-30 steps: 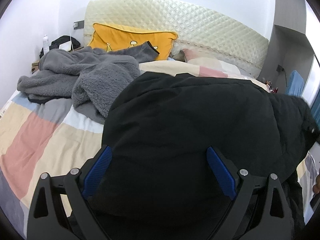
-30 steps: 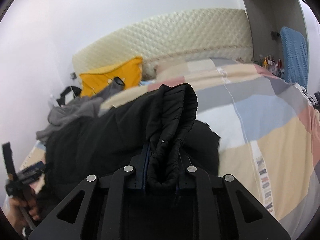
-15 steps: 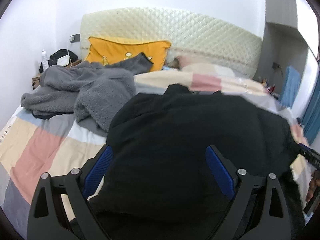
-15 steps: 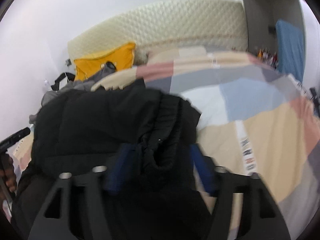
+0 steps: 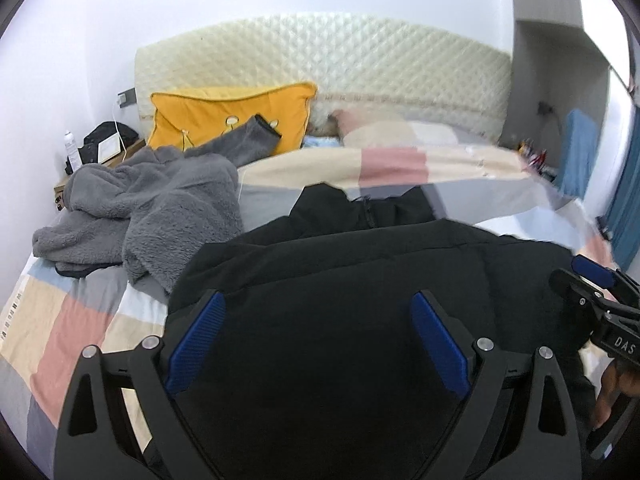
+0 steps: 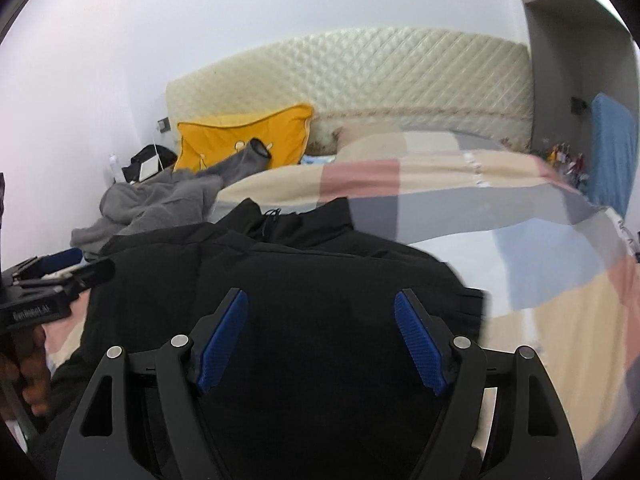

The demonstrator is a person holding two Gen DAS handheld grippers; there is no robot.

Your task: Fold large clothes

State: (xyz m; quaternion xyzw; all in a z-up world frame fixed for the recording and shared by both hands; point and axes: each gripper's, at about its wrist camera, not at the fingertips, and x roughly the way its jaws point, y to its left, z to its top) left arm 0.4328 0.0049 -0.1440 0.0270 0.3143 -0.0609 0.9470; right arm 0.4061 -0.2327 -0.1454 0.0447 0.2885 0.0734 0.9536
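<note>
A large black jacket [image 5: 360,272] lies folded over on the patchwork bed, its collar toward the headboard; it also shows in the right wrist view [image 6: 320,280]. My left gripper [image 5: 316,332] is open and empty, just above the jacket's near left part. My right gripper [image 6: 320,328] is open and empty above the jacket's near right part. The right gripper shows at the right edge of the left wrist view [image 5: 596,292]. The left gripper shows at the left edge of the right wrist view [image 6: 52,276].
A grey fleece garment [image 5: 152,208] is heaped on the bed's left side. A yellow pillow [image 5: 228,116] leans on the quilted headboard [image 5: 360,64]. A nightstand with a bottle and a bag [image 5: 96,148] stands at the far left. The patchwork cover [image 6: 540,264] lies bare to the right.
My right gripper has opened and let go of the jacket's black cuff, which now lies on the jacket. The jacket has settled flatter on the bed. My left gripper stays open.
</note>
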